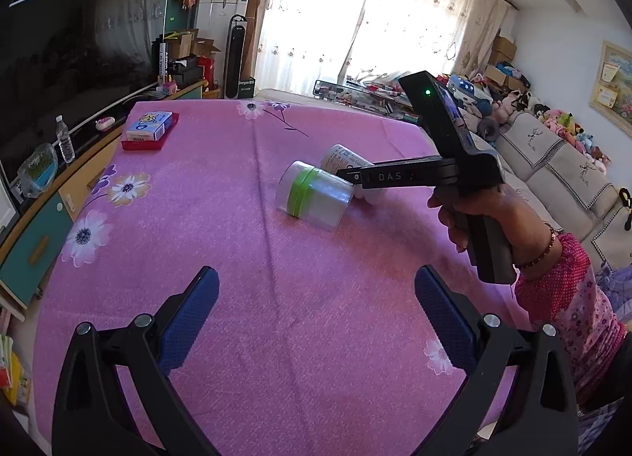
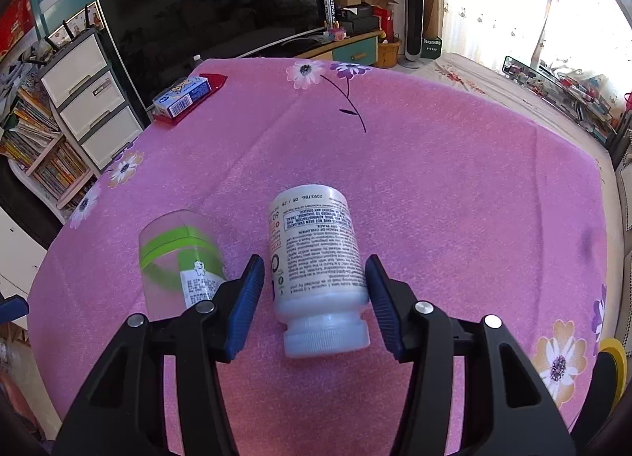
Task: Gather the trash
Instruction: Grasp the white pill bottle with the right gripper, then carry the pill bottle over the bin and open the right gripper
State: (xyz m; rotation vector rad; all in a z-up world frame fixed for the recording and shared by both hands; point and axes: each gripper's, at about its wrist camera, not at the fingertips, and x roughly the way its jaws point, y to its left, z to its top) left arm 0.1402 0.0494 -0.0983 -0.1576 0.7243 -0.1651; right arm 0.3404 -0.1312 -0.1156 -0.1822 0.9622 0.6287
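Trash for us means two containers lying on their sides on the pink flowered tablecloth. In the right wrist view, the white pill bottle sits at lower centre, its ribbed cap toward the camera and its printed label reading upside down. It lies between our right gripper's blue pads. The right pad appears to touch the bottle's shoulder, while a sliver of cloth shows beside the left pad, so the jaws stand apart around it, not yet clamped. Left of it, just beside the left finger, lies a clear jar with a green band; its lower end is hidden behind the finger, and its small label is too fine to read.

In the left wrist view, the jar is at centre frame. The bottle behind it is mostly covered by the right gripper's black arm, so only its base end and a white patch show. Our left gripper hangs spread wide over bare cloth at the bottom of the frame, holding nothing.

At upper left of both views, a small blue box rests in a red tray near the table's edge; the tray is partly hidden beneath it.
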